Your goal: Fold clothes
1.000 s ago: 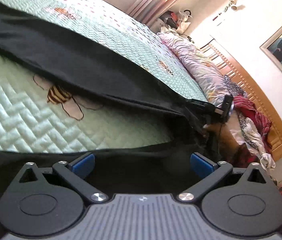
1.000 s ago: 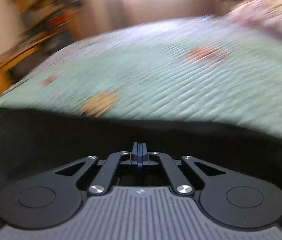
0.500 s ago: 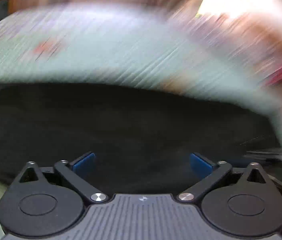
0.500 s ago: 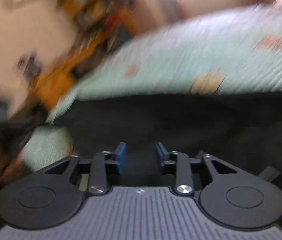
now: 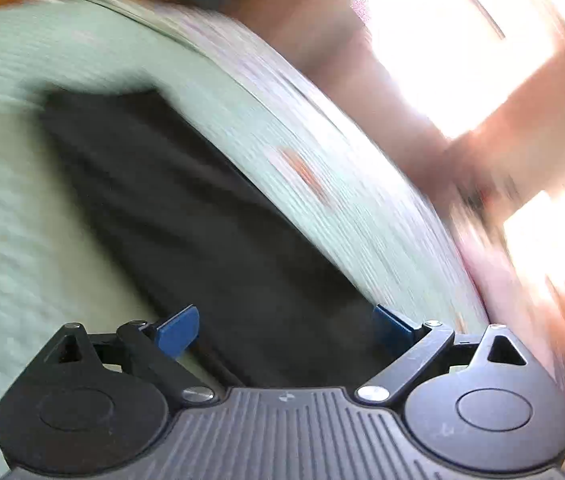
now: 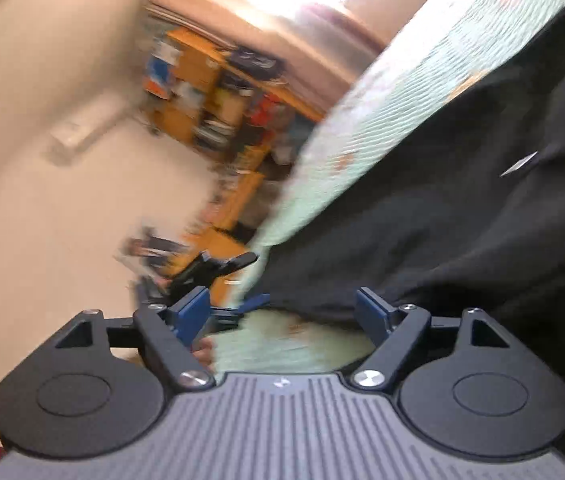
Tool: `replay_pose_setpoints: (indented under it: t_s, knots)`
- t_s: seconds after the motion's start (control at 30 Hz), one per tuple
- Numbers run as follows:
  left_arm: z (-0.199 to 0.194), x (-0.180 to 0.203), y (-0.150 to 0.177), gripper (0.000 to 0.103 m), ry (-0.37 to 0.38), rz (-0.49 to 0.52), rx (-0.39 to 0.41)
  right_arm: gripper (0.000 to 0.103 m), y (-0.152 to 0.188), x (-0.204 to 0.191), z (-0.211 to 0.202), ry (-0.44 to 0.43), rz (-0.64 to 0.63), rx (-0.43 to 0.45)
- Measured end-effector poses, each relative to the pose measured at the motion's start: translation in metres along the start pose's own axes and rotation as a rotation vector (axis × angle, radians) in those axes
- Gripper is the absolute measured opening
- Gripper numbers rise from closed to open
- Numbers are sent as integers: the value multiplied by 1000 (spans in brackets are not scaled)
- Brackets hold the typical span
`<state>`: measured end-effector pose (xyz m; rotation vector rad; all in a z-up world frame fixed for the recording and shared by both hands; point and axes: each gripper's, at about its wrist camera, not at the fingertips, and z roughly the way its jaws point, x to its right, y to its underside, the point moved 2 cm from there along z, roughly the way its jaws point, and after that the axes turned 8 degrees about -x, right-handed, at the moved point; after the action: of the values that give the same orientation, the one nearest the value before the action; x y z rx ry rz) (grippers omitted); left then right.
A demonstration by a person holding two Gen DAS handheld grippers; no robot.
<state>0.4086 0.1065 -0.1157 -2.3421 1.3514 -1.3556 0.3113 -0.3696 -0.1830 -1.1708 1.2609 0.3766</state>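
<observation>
Two grippers are wide apart and hold nothing: your left gripper [image 5: 285, 326] and your right gripper [image 6: 282, 312], whose jaws have just been opening. That soft, floppy black cloth garment [image 5: 186, 216] lies on the pale green quilted bedspread [image 5: 10, 208]. Pinch an edge or corner; I think it will sag and slide.

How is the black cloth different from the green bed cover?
The black cloth is dark and plain; the green bed cover is pale, quilted in ridges, with orange spots. The black cloth lies on top in soft folds; the green bed cover spreads far wider beneath it. Both are fabric.
</observation>
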Motion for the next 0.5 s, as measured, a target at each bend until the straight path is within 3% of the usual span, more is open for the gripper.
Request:
replay_pose_setpoints:
  t_s: [0.07, 0.13, 0.27, 0.5]
  knots:
    - [-6, -35, -27, 95, -81, -92, 52, 81, 10, -9, 17, -74, 13, -13]
    - [0, -61, -50, 94, -114, -156, 61, 81, 14, -17, 34, -128, 7, -27]
    - [12, -98, -88, 94, -169, -229, 87, 81, 6, -26, 65, -153, -50, -37]
    - [43, -117, -118, 97, -54, -192, 114, 81, 23, -35, 84, -254, 19, -49]
